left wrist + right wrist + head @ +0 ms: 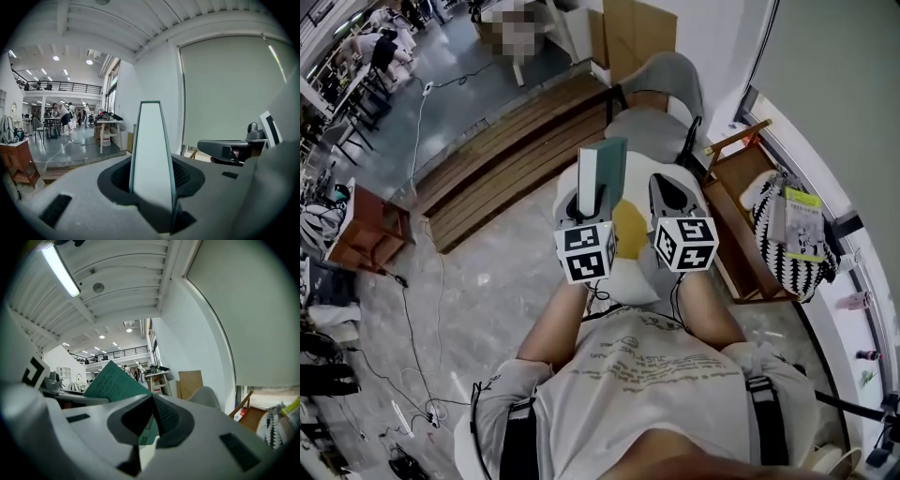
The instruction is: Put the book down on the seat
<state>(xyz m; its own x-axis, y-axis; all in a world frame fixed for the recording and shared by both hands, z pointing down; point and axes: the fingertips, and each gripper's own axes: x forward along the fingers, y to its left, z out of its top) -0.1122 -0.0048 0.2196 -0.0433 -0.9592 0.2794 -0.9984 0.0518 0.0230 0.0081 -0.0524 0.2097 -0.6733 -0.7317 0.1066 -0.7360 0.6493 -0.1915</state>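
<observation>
Left gripper (589, 202) half-open, clamping book (602, 173) upright. Right gripper (672, 192), at its 3 o'clock, closed and empty. Risk: released on edge over seat (628, 227), the book topples off.

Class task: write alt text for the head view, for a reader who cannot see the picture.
Seen from above, a person holds out two grippers; the left gripper grips a green book upright by its lower edge, the right gripper beside it. Below them stands a white chair with a yellow cushion, on a grey floor.
</observation>
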